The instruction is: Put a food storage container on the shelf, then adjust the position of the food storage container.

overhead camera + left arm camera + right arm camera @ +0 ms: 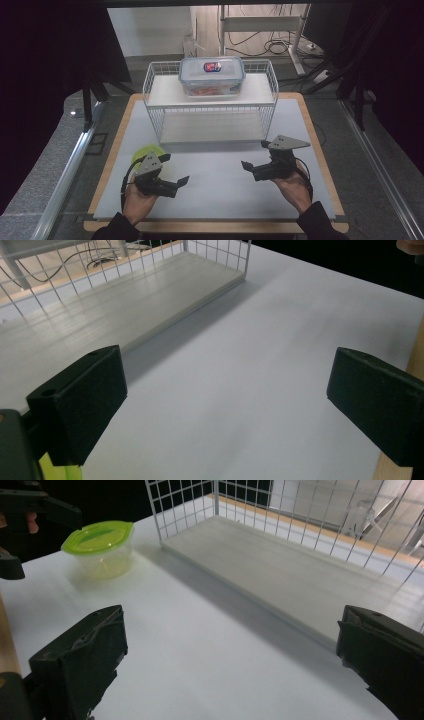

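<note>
Sitting on the white table top (220,170) near its left edge, half hidden in the high view behind the grey plate of the left gripper (176,182): a small clear tub with a lime-green lid (100,547), nearest thing to either gripper. Seen whole from the right gripper view, upright, lid on, just off the front left corner of the white wire rack (210,102), apart from it; contents too faint to make out. Reduced to a green sliver at the bottom left corner of the left gripper view, tucked behind the jaw. Held low over the table by the left hand (135,197), the left gripper points toward the middle, jaws spread wide with only bare table top between them, gripping nothing. Held likewise by the right hand (295,187), the right gripper (252,157) points inward from the other side, jaws standing fully apart, also around nothing, well apart from the tub. Behind both, the rack with two pale shelves; lower shelf bare in both gripper views, its far end cut off by the frame edges. Resting on the upper shelf, visible from the high view, a clear lidded box (212,75) with a red and blue label; something orange inside, too blurred to identify. Beyond the rack, cables and a metal frame on the floor, dim.
</note>
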